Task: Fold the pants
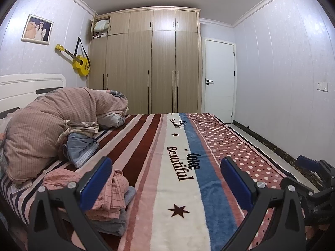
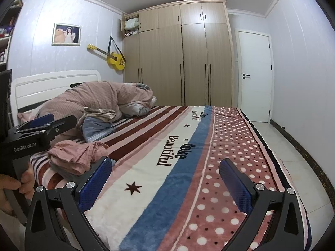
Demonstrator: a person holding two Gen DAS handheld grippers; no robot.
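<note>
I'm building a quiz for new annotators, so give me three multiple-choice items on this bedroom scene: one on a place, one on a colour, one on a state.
1. Where does the pink checked garment pile lie?
A. on the floor by the door
B. on the striped blanket, on the headboard side of the open tongs
C. inside the wardrobe

2. What colour is the guitar on the wall?
A. yellow
B. red
C. black

3. How do the left tongs and right tongs stand?
A. both shut on cloth
B. one open, one shut
C. both open and holding nothing

Answers: 1 B, the pile rests on the blanket near the left finger in both views. 2 A, its body is plainly yellow. 3 C, each pair's blue pads stand wide apart with only blanket between them.
</note>
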